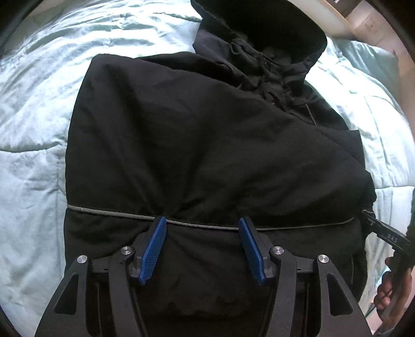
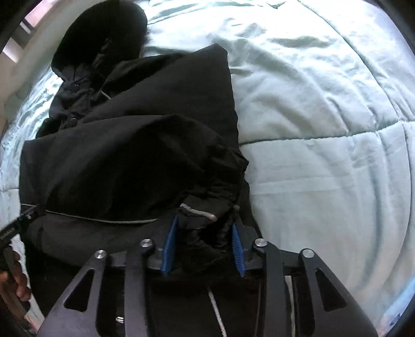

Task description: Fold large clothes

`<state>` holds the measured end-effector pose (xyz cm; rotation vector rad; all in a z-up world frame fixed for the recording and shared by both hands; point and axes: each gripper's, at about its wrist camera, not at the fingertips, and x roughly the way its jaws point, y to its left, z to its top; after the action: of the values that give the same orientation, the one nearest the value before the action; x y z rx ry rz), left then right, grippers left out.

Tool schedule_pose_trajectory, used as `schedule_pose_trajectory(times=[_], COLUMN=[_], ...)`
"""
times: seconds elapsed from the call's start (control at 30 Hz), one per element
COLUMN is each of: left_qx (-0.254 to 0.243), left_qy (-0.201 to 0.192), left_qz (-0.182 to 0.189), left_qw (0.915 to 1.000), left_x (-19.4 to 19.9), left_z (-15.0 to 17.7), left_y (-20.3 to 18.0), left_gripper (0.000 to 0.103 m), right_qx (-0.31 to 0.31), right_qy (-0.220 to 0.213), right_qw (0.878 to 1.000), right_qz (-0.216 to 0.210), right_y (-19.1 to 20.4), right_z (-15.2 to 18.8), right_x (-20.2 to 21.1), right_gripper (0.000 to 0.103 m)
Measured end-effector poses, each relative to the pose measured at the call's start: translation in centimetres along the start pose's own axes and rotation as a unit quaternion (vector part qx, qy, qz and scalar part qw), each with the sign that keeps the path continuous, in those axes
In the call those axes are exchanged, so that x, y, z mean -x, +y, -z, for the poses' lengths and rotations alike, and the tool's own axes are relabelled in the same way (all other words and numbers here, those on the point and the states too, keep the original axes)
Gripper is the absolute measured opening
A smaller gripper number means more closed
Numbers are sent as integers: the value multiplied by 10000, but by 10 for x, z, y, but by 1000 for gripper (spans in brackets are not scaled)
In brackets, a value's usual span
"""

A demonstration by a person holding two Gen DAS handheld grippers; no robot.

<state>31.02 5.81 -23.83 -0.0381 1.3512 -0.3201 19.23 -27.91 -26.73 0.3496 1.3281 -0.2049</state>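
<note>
A black hooded jacket (image 1: 207, 145) lies folded on a pale teal comforter (image 1: 33, 103), its hood (image 1: 259, 31) at the far end. My left gripper (image 1: 202, 223) hangs open just above the jacket's grey piping line (image 1: 103, 211), with nothing between its blue pads. In the right wrist view the jacket (image 2: 124, 155) fills the left half, and a sleeve lies across it. The sleeve's cuff (image 2: 199, 215), marked by a grey strip, sits between the pads of my right gripper (image 2: 205, 223). Those jaws stand apart, and the inner faces of both pads show beside the cloth.
The comforter (image 2: 324, 129) spreads wide to the right of the jacket. A hand (image 1: 391, 290) holds the right gripper at the left wrist view's right edge. A pale wall and furniture (image 1: 363, 20) stand beyond the bed's far side. A white cord (image 2: 216, 308) hangs under the right gripper.
</note>
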Motion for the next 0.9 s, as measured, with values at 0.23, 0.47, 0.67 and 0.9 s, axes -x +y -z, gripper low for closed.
schedule_pose_trajectory(times=[0.23,0.47,0.67,0.9], left_qx=[380,634,1063,1411], left_qy=[-685,-320,-399,-416], left_qz=[408,179,964,1973], left_qw=[9961,9973,9888,9692], left_x=[58,14,6,40], left_z=[-10,-26,-27,-41], left_y=[16,45,72,81], left_gripper=[60,60,60,61], right_qx=[180,624,-377,-345], right_qy=[-821,-146,720,148], right_qw=[9965,9960,9965,9993], right_qz=[35,617,192,76], right_y=[9,52,25,27], right_z=[-7,-23,-33,-46], right_x=[71,7,-26,32], right_gripper=[70,67,69,69])
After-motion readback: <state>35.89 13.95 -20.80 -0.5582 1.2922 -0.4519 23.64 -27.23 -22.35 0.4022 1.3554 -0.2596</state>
